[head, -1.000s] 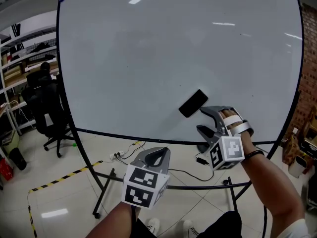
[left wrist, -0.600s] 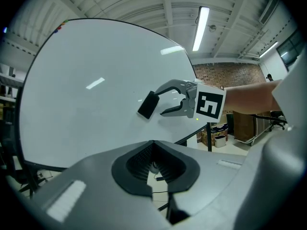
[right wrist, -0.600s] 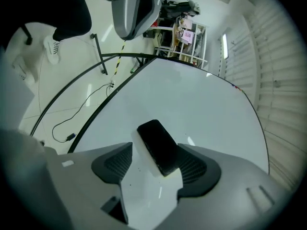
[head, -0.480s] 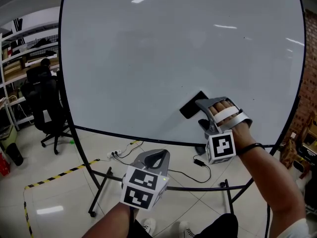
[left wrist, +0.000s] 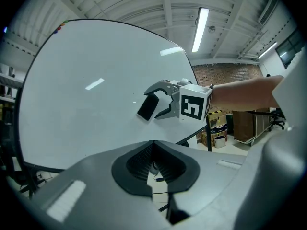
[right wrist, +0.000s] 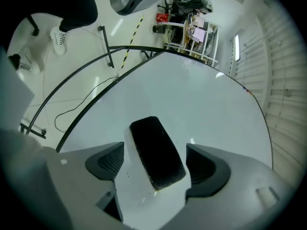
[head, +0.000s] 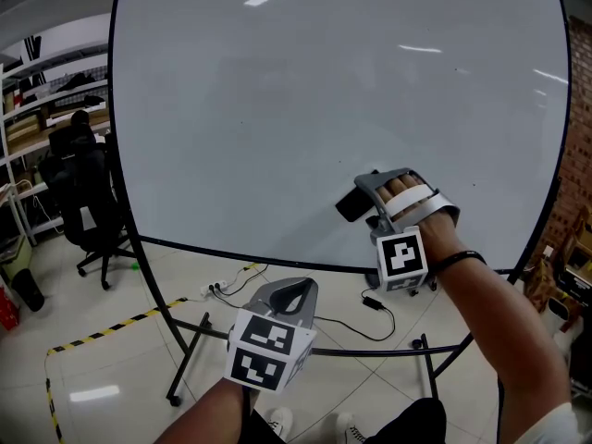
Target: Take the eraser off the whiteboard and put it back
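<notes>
A black eraser (head: 351, 204) clings tilted to the lower right of the whiteboard (head: 305, 109). My right gripper (head: 367, 202) points level at the board, its jaws opening. The eraser (right wrist: 157, 151) lies between them with a gap to each pad, so neither presses on it. The left gripper view shows the same eraser (left wrist: 147, 107) just left of the right gripper (left wrist: 165, 99). My left gripper (head: 289, 294) hangs low, away from the board, with its jaws closed together and nothing in them (left wrist: 154, 169).
The board stands on a black frame with a crossbar (head: 370, 348) below it. Cables (head: 370, 305) trail on the tiled floor. An office chair (head: 88, 202) and shelves (head: 46, 100) stand at the left, and yellow-black tape (head: 120, 329) marks the floor. A brick wall (head: 578, 109) is at the right.
My right gripper has moved up and left to the eraser, rolled its wrist, and spread its jaws on either side of it. The left gripper has stayed where it was.
</notes>
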Demonstrator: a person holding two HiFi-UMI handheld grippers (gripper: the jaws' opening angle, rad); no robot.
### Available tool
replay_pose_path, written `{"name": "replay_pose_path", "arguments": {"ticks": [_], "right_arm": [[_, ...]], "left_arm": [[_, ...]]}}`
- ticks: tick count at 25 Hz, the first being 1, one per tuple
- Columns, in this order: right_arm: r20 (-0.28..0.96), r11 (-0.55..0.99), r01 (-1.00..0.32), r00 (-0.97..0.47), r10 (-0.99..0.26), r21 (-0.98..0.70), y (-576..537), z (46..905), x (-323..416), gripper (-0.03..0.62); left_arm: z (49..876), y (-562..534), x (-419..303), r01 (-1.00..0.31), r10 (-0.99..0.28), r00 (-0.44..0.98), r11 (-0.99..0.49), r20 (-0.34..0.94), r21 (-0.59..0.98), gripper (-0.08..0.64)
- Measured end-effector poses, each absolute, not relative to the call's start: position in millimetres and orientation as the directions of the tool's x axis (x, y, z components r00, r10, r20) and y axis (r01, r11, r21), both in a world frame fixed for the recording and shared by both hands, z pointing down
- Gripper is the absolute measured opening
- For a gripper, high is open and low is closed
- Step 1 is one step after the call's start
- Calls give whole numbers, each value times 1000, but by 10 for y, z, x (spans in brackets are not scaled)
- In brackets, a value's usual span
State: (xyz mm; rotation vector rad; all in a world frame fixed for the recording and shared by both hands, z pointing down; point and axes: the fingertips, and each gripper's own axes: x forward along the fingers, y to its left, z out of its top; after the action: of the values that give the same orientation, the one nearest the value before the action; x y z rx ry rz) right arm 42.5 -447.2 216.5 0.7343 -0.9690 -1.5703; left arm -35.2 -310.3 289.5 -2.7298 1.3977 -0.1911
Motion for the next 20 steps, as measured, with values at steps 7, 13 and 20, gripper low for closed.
{"name": "replay_pose_path", "arguments": {"ticks": [7, 13, 20], "right_arm": [[52, -38, 491, -170, -984, 871, -4640, 2202, 424, 403], [42, -49, 533, -157, -987, 845, -4670, 2226, 384, 403], [21, -62, 546, -144, -989, 835, -4639, 2198, 385, 289]], "left_arm": [[2906, -3092, -357, -800, -809, 582, -588, 80, -118, 17], [2935, -3091, -368, -800, -809, 582, -588, 85, -119, 17], [2923, -3094, -360, -800, -807, 584, -590, 84, -110, 17]]}}
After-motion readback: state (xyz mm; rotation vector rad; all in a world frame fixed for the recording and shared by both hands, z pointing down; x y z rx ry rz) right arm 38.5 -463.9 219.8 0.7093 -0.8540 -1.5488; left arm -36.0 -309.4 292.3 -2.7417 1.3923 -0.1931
